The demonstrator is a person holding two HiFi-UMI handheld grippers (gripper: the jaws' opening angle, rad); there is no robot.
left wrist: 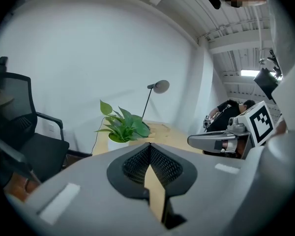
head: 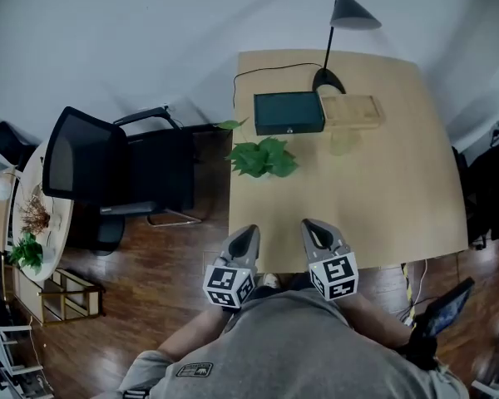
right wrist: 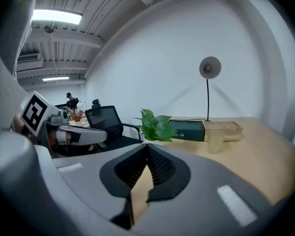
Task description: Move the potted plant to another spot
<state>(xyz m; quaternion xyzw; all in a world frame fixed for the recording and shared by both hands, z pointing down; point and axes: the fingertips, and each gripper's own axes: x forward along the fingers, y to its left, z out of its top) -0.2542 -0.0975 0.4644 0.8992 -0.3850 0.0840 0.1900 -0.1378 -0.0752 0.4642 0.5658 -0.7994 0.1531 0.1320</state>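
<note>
Holds left gripper (head: pixel 248 231) and right gripper (head: pixel 309 224) clenched, empty, at the lower edge of the desk (head: pixel 382 189), likely poised to reach the potted plant (head: pixel 262 158) mid-frame.

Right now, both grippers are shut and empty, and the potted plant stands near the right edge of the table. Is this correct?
Not quite: the head view shows the potted plant near the left edge of the table. The left gripper and right gripper are shut and empty, as you said.

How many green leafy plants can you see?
2: green leafy potted plant at the wooden desk's left edge; second green plant on the round side table, far left. Others may be hidden.
</note>
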